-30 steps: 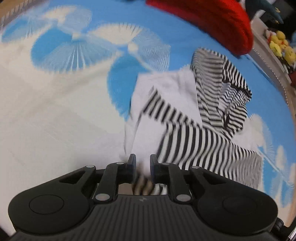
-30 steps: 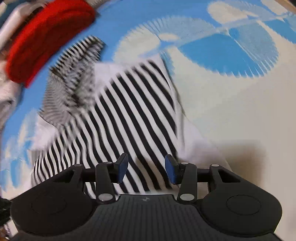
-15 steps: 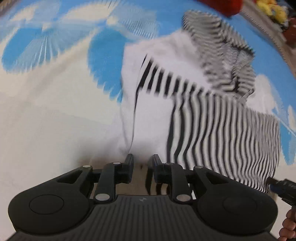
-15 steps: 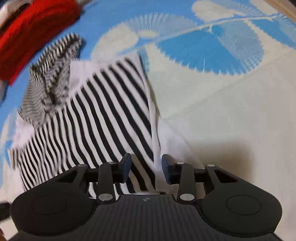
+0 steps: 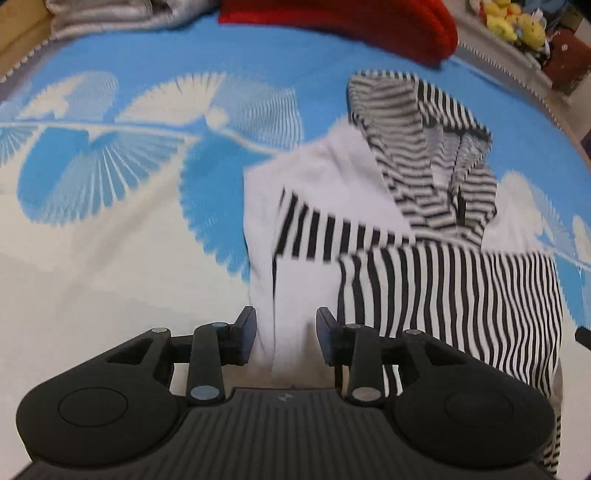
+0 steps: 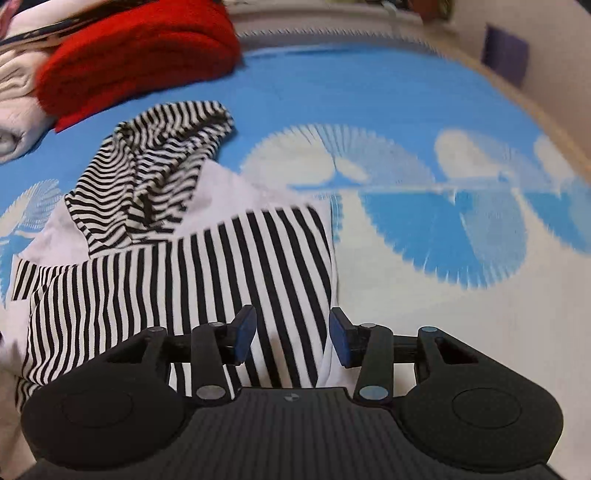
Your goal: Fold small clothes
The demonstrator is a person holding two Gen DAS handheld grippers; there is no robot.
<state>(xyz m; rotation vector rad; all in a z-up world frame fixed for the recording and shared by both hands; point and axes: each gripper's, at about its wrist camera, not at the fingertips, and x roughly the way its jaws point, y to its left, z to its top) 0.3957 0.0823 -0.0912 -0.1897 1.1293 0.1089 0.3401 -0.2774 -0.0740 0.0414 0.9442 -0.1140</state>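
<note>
A small black-and-white striped hooded top (image 5: 424, 273) lies on the blue and white bedspread (image 5: 110, 229), partly folded, hood (image 5: 436, 147) toward the far side. My left gripper (image 5: 286, 332) is open over the top's near white edge, cloth lying between its fingers. In the right wrist view the same top (image 6: 192, 266) lies left of centre. My right gripper (image 6: 291, 334) is open over its near striped corner, cloth lying between the fingers.
A red knitted garment (image 5: 351, 18) lies at the far edge of the bed, also in the right wrist view (image 6: 136, 55). Grey and pale bedding (image 5: 110, 14) is piled beside it. Yellow plush toys (image 5: 513, 22) sit past the bed's right edge.
Both grippers have opened wider and drawn back toward me. The top's near edge, pinched in the left gripper before, now lies loose on the bed.
</note>
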